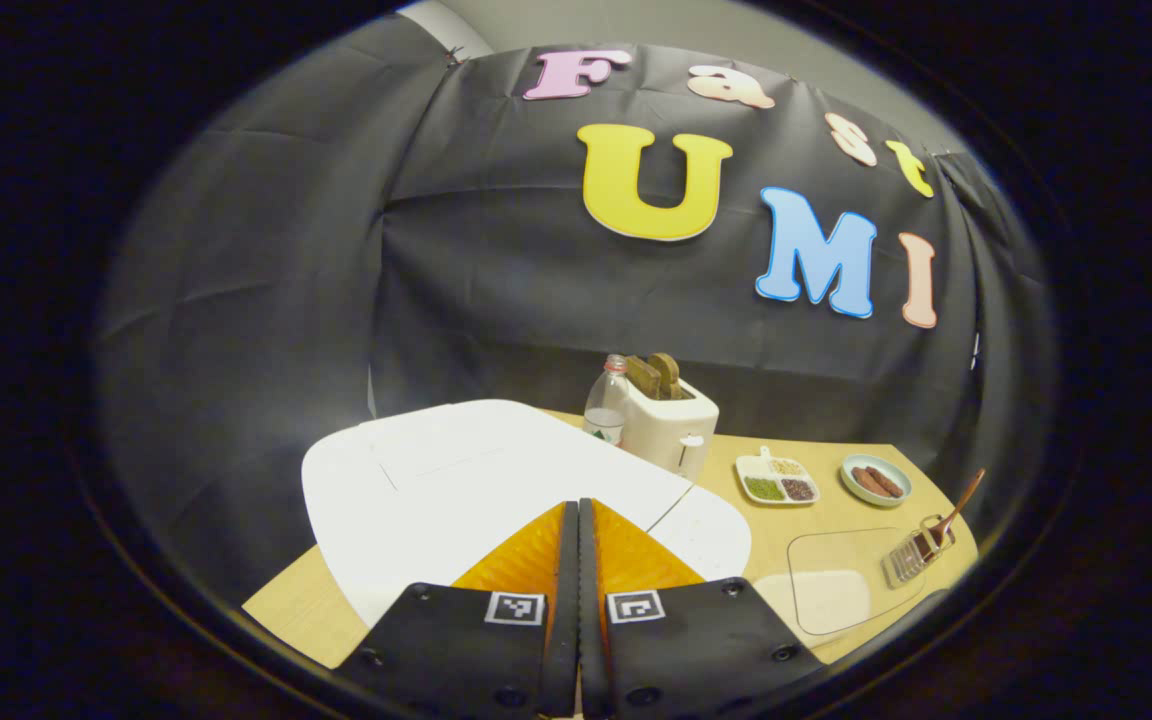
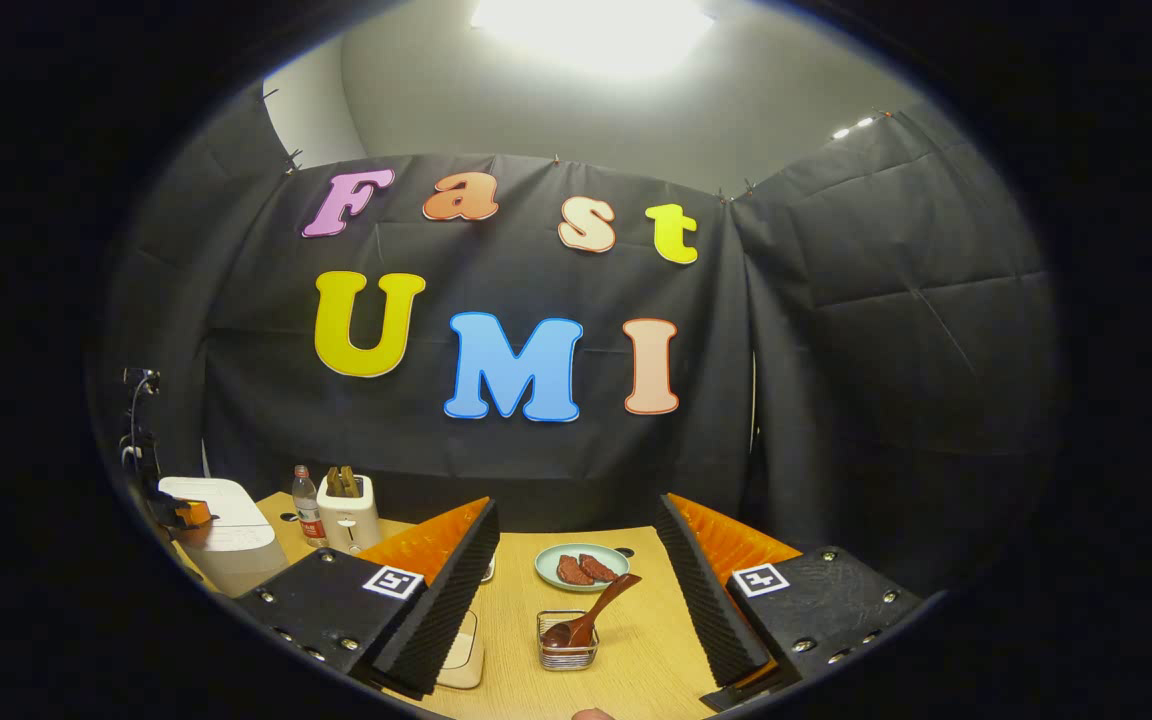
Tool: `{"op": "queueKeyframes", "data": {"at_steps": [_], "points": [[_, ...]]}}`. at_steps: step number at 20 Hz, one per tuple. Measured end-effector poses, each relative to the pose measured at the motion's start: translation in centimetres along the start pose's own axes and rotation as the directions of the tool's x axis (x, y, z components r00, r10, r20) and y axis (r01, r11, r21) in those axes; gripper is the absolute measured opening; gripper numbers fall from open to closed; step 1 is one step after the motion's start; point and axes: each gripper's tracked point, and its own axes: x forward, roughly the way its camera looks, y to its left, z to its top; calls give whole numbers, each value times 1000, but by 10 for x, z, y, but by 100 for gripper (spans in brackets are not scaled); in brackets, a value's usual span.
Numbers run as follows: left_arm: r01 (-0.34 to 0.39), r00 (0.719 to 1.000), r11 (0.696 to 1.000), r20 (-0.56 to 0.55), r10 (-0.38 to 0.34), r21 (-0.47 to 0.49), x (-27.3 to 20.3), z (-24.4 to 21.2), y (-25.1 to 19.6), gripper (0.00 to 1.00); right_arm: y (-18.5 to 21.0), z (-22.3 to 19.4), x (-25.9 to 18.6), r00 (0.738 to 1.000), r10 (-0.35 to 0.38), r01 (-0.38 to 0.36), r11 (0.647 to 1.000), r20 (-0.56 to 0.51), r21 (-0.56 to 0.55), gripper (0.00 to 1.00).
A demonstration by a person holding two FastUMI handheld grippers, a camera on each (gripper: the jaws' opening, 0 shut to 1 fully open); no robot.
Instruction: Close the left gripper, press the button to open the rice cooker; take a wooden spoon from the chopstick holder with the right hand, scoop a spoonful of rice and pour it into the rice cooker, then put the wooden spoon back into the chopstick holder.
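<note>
wooden spoon (image 2: 596, 610): open above | toaster (image 1: 671, 425), bottle (image 1: 606, 400): behind rice cooker (image 1: 456, 480)

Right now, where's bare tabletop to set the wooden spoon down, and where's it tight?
Bare wood lies around the chopstick holder, between it and the sausage plate, and right of both. Crowded at the back left: rice cooker, water bottle, toaster and divided dish sit close together.
</note>
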Motion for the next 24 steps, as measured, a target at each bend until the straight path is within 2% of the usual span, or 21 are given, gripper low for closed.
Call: {"op": "queueKeyframes", "data": {"at_steps": [5,8,12,16,20,24], "points": [[12,1000,1000,16,-12,3,-4,6,-2,10,-4,-4,2,1000,4,-4,1000,-5,0,96],[-7,996,998,84,2,58,-12,39,-2,10,-9,-5,2,1000,9,-9,1000,3,-9,96],[-54,986,997,160,43,64,-21,85,6,10,-15,-4,6,1000,15,-15,1000,6,13,96],[-105,962,991,261,81,82,-48,131,10,10,-22,5,11,999,30,-30,1000,39,8,96],[-79,942,995,331,53,67,-84,156,-15,9,-27,8,20,997,57,-59,998,54,25,96],[-48,929,992,371,2,115,-124,169,-55,13,-33,5,30,996,78,-81,995,53,54,96]]}}
